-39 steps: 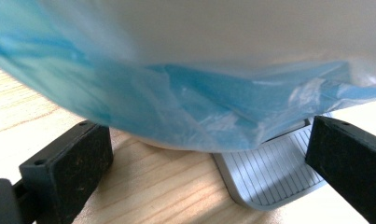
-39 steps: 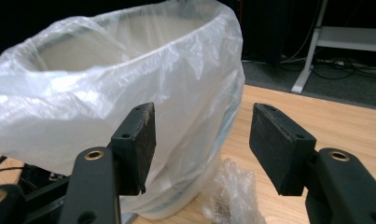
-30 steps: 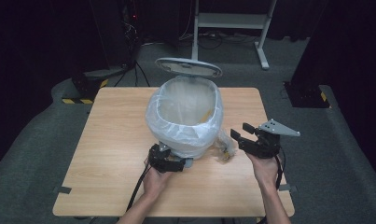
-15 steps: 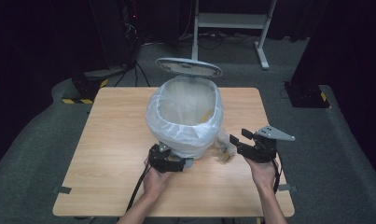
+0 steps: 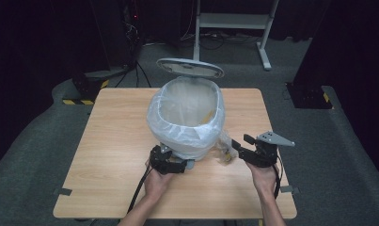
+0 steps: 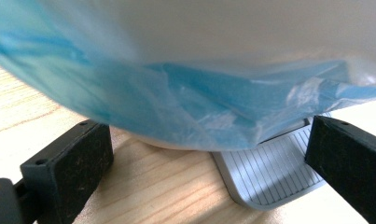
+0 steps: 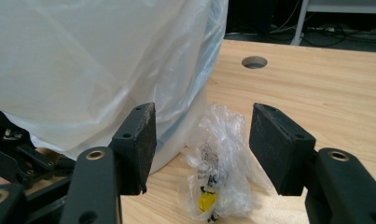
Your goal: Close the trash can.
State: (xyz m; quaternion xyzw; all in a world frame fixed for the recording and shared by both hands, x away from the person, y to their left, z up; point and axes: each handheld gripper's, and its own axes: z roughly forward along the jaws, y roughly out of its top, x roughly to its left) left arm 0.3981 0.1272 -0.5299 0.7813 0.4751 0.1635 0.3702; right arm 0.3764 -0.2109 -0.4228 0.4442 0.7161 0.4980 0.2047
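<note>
Item one: the wooden table (image 5: 112, 155), light grain, with a round cable hole (image 7: 254, 62) that I see in the right gripper view.

Item two: a white pedal bin (image 5: 189, 110) standing mid-table, its lid (image 5: 190, 68) raised at the far side, lined with a pale translucent bag (image 5: 177, 134) folded down over the rim. In the left gripper view the liner (image 6: 185, 107) reads bluish and hangs low over the grey ribbed foot pedal (image 6: 269, 172).

Item three: my left gripper (image 5: 170, 162), set at the near foot of the bin. Its jaws stand wide apart with the pedal between them and touching neither; nothing is held.

Item four: my right gripper (image 5: 239, 148), to the right of the bin, low over the table. Its jaws are parted on either side of the wrapper, pads clear of it.

Item five: a crumpled clear plastic wrapper (image 7: 218, 163), lying on the table just beside the bin's base; I also see it in the high view (image 5: 225, 149). It carries a small yellow patch and some black print, too creased and small for me to read. No brand legible anywhere on the bin or liner.
</note>
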